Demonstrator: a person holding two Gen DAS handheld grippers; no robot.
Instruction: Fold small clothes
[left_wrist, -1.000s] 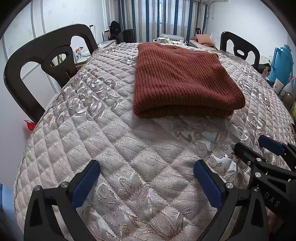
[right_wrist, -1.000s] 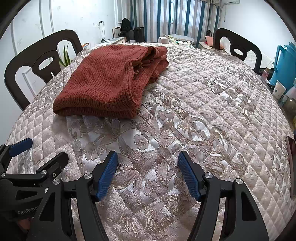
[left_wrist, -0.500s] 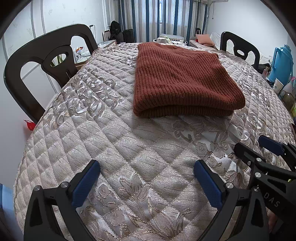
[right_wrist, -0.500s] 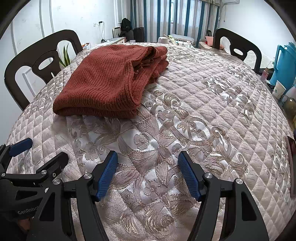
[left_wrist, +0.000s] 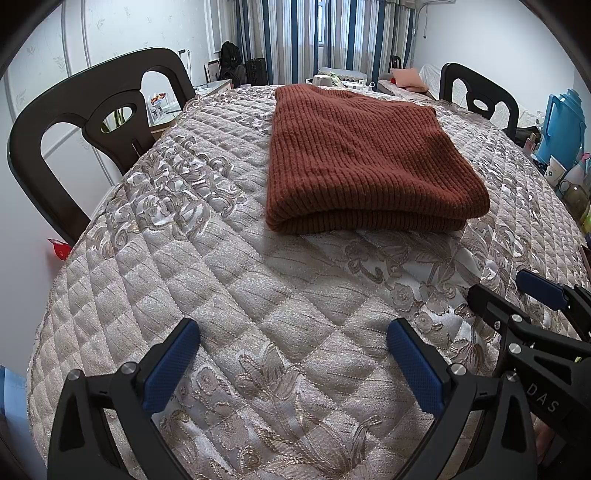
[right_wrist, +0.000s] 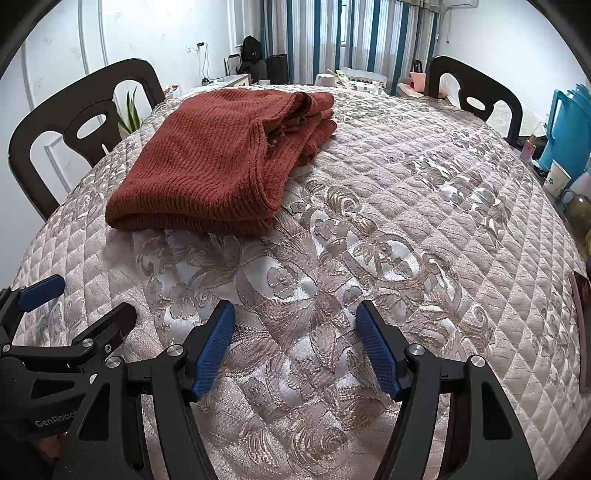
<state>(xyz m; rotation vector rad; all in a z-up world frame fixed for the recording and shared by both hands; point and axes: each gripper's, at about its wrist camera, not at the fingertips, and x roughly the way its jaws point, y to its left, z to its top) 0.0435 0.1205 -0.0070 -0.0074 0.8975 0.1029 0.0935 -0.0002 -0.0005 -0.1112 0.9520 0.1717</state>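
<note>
While folded, sweater (left_wrist: 365, 158) lies flat, fold edge nearest claws.

L gripper (left_wrist: 293, 363): jaws spread wide, nothing btwn the blue pads, held low & fwd.
R gripper (right_wrist: 295, 352): jaws also wide apart, empty, held low & fwd.
Side by side: R gripper just right of L, L gripper at lower left in right wrist view.

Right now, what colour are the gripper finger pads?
Blue, textured pads on black frames; clearest in the right wrist view.
</note>
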